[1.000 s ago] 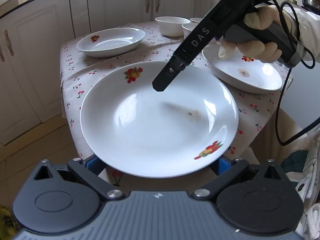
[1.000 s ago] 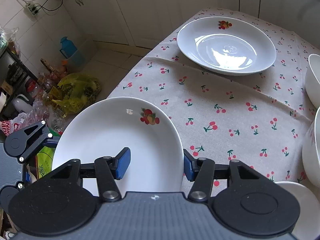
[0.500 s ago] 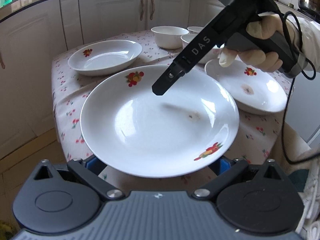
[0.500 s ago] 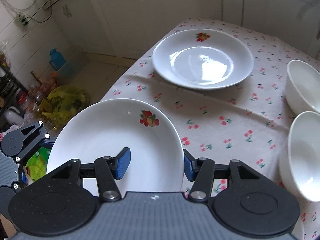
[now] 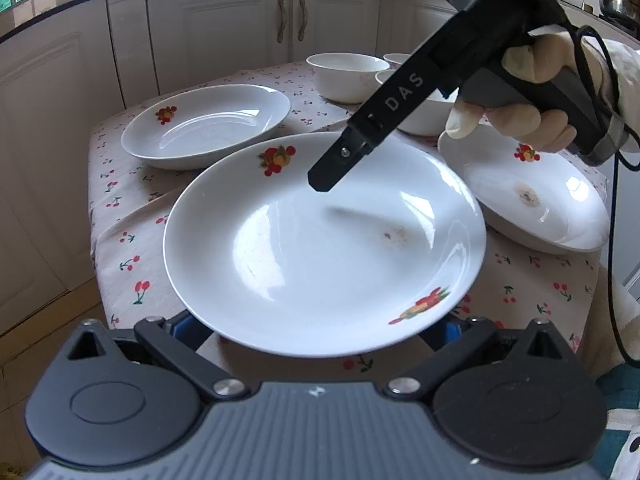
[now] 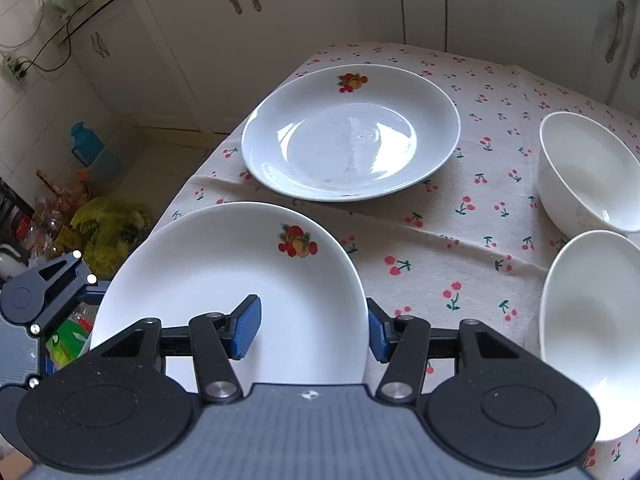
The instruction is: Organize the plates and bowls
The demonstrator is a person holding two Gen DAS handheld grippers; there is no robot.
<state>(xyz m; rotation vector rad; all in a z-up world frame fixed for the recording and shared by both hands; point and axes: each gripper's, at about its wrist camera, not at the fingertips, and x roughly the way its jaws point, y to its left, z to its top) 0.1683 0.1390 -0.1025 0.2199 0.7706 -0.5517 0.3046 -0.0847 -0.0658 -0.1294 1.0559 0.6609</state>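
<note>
1. The left gripper [image 5: 316,322] has its fingers under a big round white plate with fruit pictures [image 5: 324,240]; I cannot tell if they grip it.
2. The right gripper [image 6: 314,326] is open around the plate's edge.
3. The plate is held above the cherry-print tabletop [image 6: 440,232].

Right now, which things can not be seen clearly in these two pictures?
- Left wrist view: jaws under the held white fruit-print plate; grip hidden.
- Left wrist view: third white bowl behind the black right gripper's arm.
- Right wrist view: nearest white bowl cut by the edge.
</note>
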